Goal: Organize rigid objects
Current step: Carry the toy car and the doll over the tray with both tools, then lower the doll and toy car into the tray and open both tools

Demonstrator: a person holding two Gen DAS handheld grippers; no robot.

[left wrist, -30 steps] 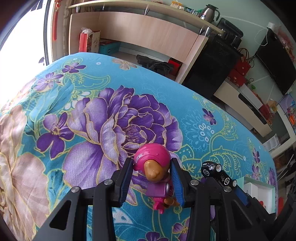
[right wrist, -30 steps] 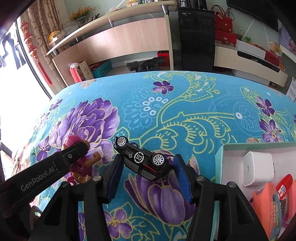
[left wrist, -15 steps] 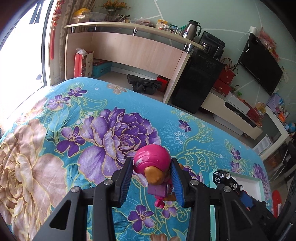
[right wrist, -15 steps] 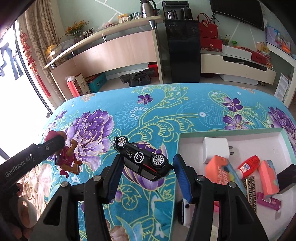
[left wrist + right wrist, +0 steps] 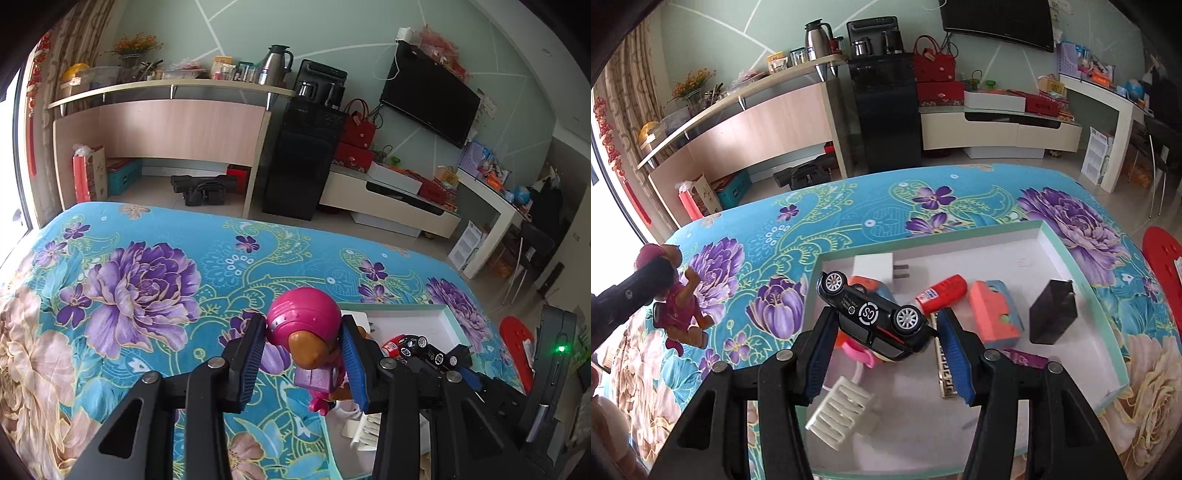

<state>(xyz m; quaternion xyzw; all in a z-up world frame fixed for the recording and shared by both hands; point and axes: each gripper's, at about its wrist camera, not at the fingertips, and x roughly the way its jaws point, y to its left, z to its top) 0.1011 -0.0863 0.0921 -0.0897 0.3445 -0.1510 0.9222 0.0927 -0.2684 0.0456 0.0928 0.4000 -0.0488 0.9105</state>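
Toy car (image 5: 877, 317) clamped in right gripper (image 5: 882, 354), figure (image 5: 306, 332) in left gripper (image 5: 304, 360), perhaps over tray (image 5: 1082, 280)

Probably a home living room: wall-mounted TV (image 5: 430, 94), sideboard (image 5: 388, 203).

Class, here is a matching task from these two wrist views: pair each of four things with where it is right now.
Things:
1. toy car
2. pink figure
3. black adapter
4. white charger

Places:
A. lying in the box, near its right wall
B. held in the left gripper
C. lying in the box, near its far left corner
D. held in the right gripper, above the box

Pairs: 1-D, 2-B, 3-A, 4-C
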